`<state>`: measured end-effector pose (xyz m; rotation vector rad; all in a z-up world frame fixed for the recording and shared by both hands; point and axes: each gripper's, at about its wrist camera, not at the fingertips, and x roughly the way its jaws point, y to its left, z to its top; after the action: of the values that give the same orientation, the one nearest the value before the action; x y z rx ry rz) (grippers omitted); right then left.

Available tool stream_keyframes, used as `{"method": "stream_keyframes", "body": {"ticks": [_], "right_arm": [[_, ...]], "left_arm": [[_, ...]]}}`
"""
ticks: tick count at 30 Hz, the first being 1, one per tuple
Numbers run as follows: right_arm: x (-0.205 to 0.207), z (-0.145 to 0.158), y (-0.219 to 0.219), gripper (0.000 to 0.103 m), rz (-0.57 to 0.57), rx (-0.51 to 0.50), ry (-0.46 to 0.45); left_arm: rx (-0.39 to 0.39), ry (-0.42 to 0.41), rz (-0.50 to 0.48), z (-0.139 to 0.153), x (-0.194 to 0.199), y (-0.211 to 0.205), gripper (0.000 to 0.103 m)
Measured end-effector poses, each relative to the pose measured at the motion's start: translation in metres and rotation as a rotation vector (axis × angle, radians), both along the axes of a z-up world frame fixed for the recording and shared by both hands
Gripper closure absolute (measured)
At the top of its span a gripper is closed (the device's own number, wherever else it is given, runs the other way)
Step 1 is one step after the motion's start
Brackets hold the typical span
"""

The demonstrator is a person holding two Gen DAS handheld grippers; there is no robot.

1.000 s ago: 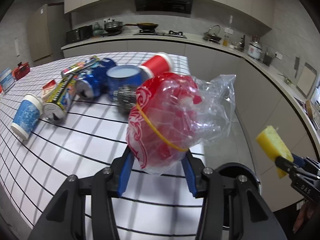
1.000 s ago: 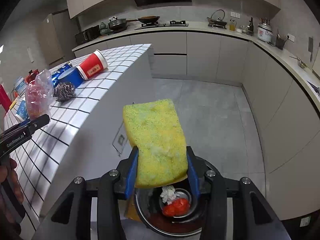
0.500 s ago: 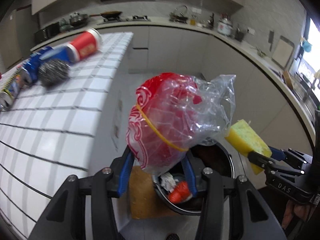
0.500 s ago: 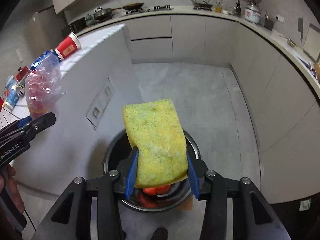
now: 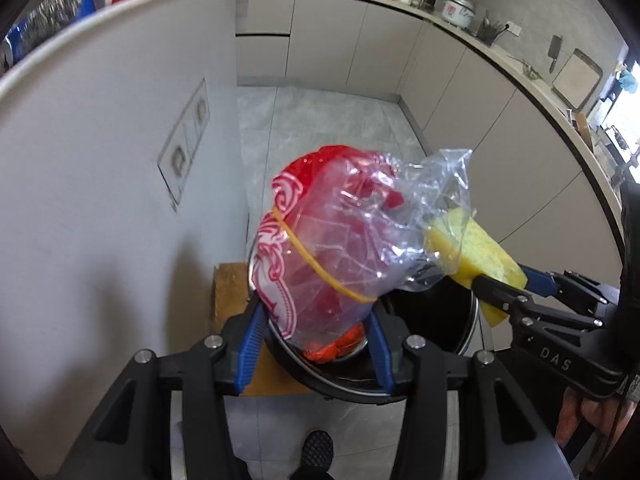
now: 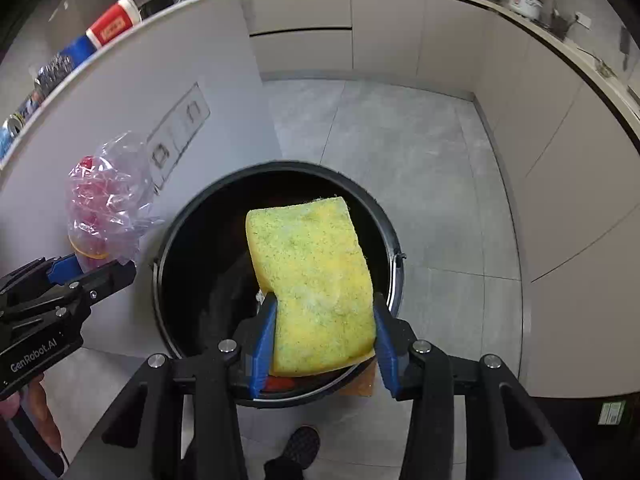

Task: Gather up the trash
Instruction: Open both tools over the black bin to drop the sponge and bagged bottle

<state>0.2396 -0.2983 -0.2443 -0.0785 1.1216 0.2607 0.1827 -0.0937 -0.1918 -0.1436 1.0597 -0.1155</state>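
Observation:
My left gripper (image 5: pixel 314 328) is shut on a clear plastic bag with red contents and a yellow rubber band (image 5: pixel 332 248); it also shows in the right wrist view (image 6: pixel 106 208). My right gripper (image 6: pixel 324 332) is shut on a yellow sponge (image 6: pixel 312 284), also seen in the left wrist view (image 5: pixel 468 248). Both are held over a black round trash bin (image 6: pixel 188 240) on the floor, seen too in the left wrist view (image 5: pixel 432 320). Red trash (image 5: pixel 336 350) lies inside the bin.
The white side of the kitchen island (image 5: pixel 100 160) rises just left of the bin, with cups and cans (image 6: pixel 112 24) on its top edge. Grey cabinets (image 6: pixel 560 160) run along the right. A brown board (image 5: pixel 232 280) lies under the bin. A shoe (image 6: pixel 300 446) is below.
Both grippers have moved from the island top down and right over the trash bin, still holding the bag and the sponge. The bin is now directly beneath them.

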Motion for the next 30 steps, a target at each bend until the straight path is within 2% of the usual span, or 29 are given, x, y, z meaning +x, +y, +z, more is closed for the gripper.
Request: {"method": "stream_keyframes", "body": {"ticks": [2, 4, 5, 6, 8, 14, 17, 24, 30], "right_arm": [[0.004, -0.008, 0.001, 0.056, 0.014, -0.001, 0.011], [0.009, -0.016, 0.006, 0.045, 0.054, 0.000, 0.019], [0.013, -0.023, 0.007, 0.029, 0.071, -0.010, 0.030], [0.014, -0.026, 0.003, 0.019, 0.059, -0.028, 0.029], [0.015, -0.022, -0.005, 0.018, 0.044, -0.008, -0.002], [0.019, -0.007, -0.029, 0.018, -0.045, 0.015, 0.008], [0.016, 0.006, -0.040, 0.013, -0.083, 0.039, 0.004], [0.009, 0.050, -0.049, 0.013, -0.098, 0.076, -0.046], [0.009, 0.097, -0.032, 0.013, -0.105, 0.147, -0.125]], "left_arm": [[-0.015, 0.009, -0.008, -0.008, 0.004, -0.006, 0.054], [-0.026, 0.037, -0.011, -0.017, 0.012, -0.007, 0.042], [0.010, 0.058, 0.011, -0.022, 0.016, -0.006, 0.028], [0.012, 0.059, 0.018, -0.023, 0.015, -0.005, 0.025], [0.021, 0.048, 0.033, -0.021, 0.014, -0.001, 0.025], [0.048, 0.016, 0.026, -0.006, 0.008, -0.004, 0.025], [0.038, -0.019, 0.021, 0.011, 0.002, -0.004, 0.025], [0.014, -0.119, 0.001, 0.067, -0.005, -0.002, 0.025], [0.004, -0.204, 0.038, 0.115, -0.019, 0.028, 0.025]]}}
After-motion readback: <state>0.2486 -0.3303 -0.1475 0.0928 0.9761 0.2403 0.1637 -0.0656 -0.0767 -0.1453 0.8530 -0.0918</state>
